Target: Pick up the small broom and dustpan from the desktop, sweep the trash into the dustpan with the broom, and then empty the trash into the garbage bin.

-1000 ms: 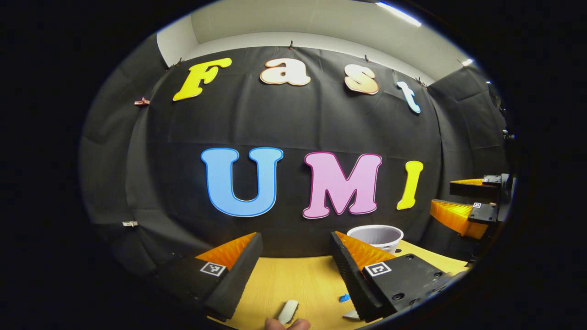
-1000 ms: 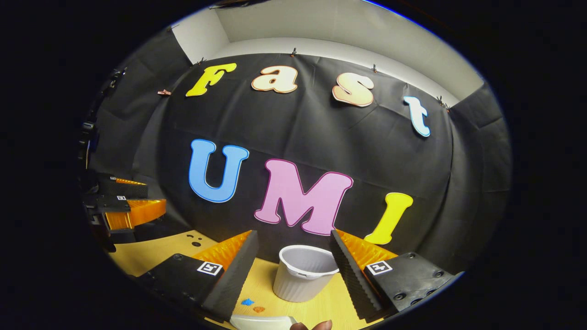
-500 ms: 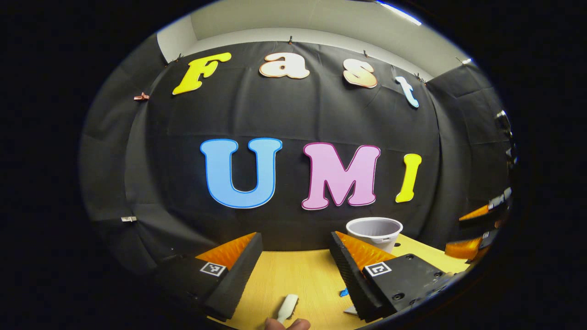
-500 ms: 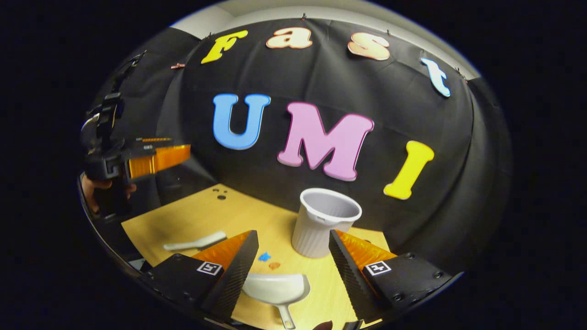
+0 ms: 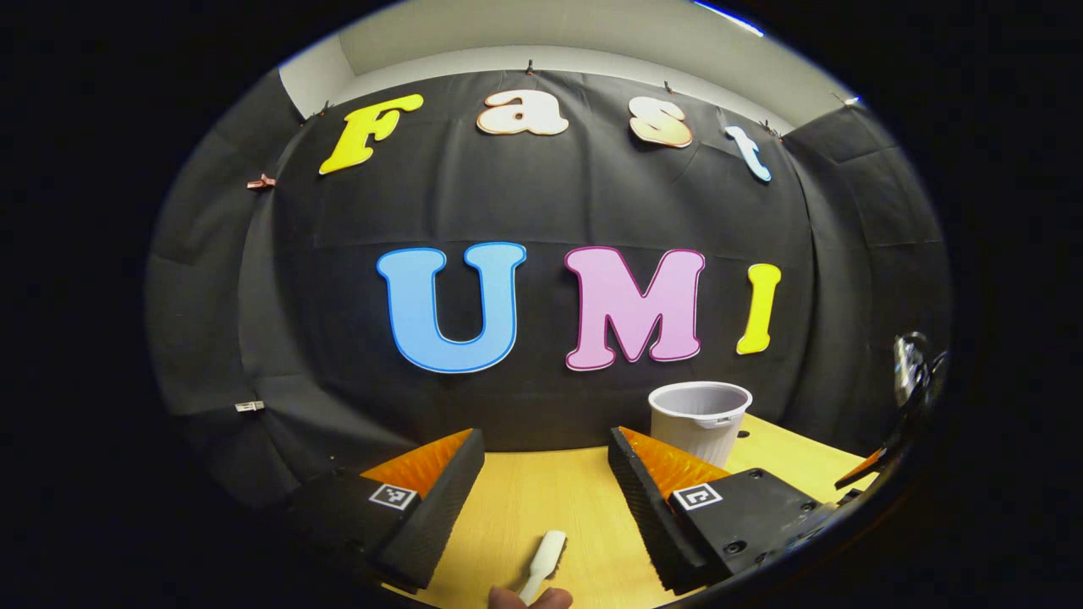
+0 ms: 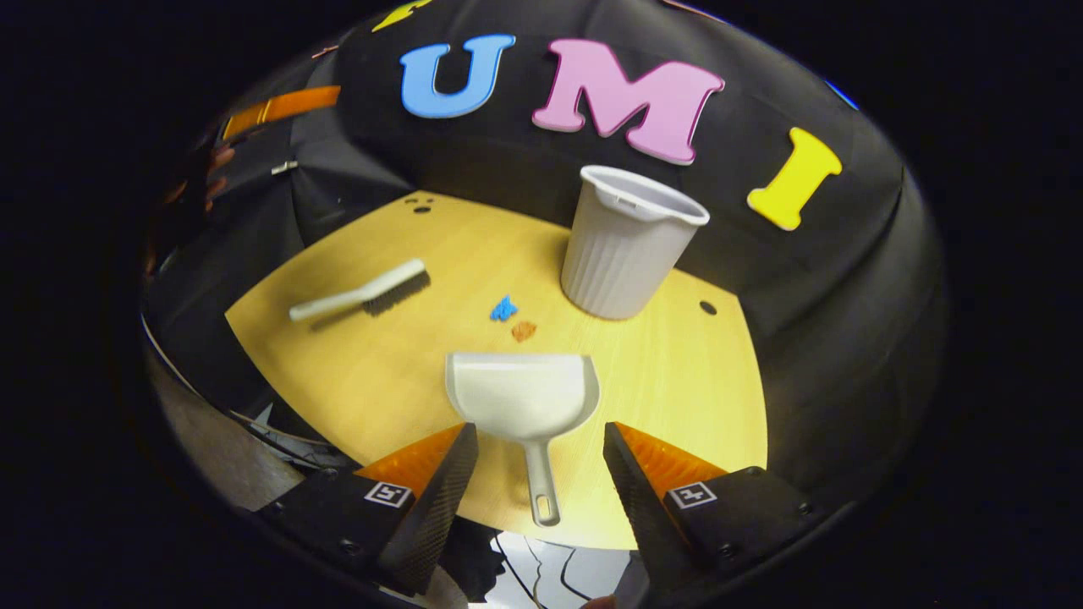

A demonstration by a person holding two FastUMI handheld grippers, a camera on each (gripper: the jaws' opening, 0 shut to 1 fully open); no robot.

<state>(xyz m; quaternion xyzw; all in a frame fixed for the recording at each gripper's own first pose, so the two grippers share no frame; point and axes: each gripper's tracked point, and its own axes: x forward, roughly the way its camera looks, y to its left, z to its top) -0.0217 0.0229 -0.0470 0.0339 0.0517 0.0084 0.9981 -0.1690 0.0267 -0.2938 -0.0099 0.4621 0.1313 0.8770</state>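
White dustpan (image 6: 523, 394) below spread right tongs (image 6: 540, 461), broom (image 5: 544, 565) under spread left tongs (image 5: 546, 474)

Table (image 6: 677, 381): light wood top, small dark holes.
Wall cloth (image 5: 550, 211): black, clipped along its top edge.
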